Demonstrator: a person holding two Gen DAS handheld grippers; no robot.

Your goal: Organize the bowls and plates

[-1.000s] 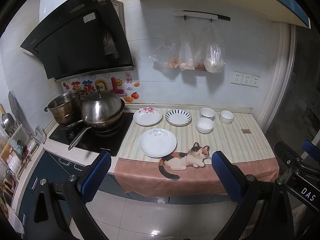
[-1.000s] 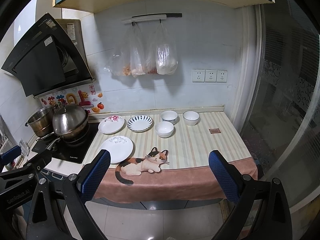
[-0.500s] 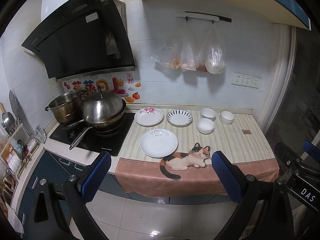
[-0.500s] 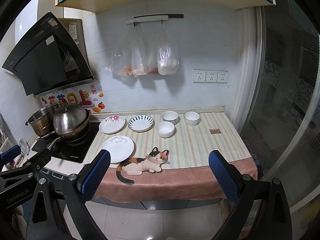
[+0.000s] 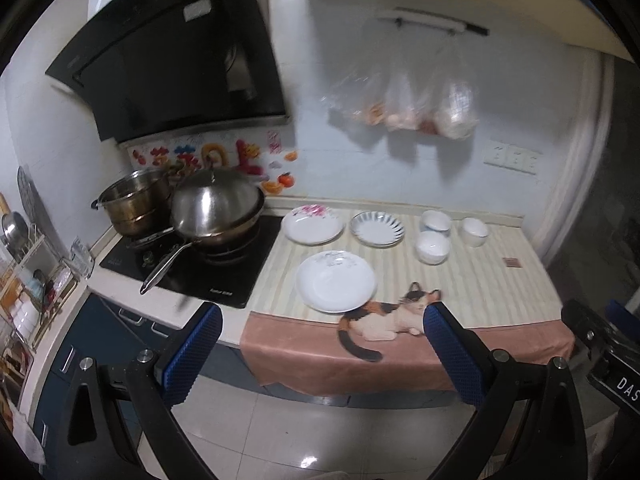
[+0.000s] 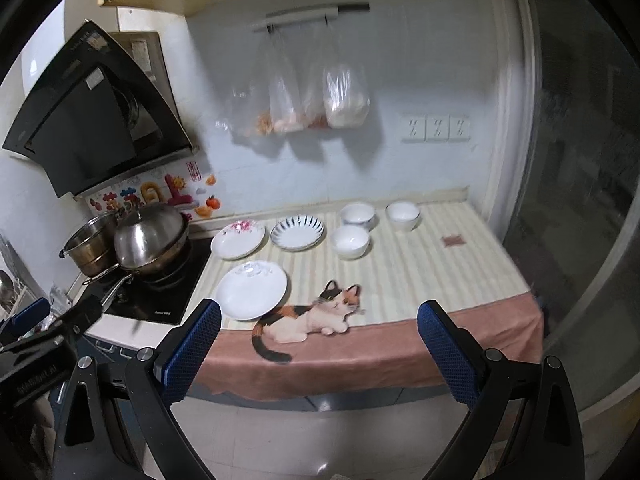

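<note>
Three plates lie on the striped counter mat [image 5: 472, 280]: a large white plate [image 5: 336, 286] [image 6: 252, 289] nearest the front, a pink-flowered plate [image 5: 313, 224] [image 6: 238, 234] and a blue-striped plate [image 5: 377, 228] [image 6: 297, 232] behind it. Three white bowls stand to their right: the front bowl [image 5: 432, 247] [image 6: 350, 241], the back left bowl [image 5: 436, 221] [image 6: 357, 213] and the back right bowl [image 5: 474, 231] [image 6: 403, 215]. My left gripper [image 5: 322, 354] and right gripper [image 6: 318, 352] are both open and empty, held well back from the counter, over the floor.
A hob [image 5: 188, 264] at the left carries a lidded wok [image 5: 218, 208] with a long handle and a steel pot [image 5: 134, 204]. A black range hood [image 5: 172, 52] hangs above. Plastic bags [image 6: 308, 100] hang on the wall. A dish rack [image 5: 28, 264] stands far left. A glass door [image 6: 580, 200] bounds the right.
Both grippers have moved closer to the counter, so the plates and bowls look larger. The views have tilted a little and are slightly blurred. No dish has moved.
</note>
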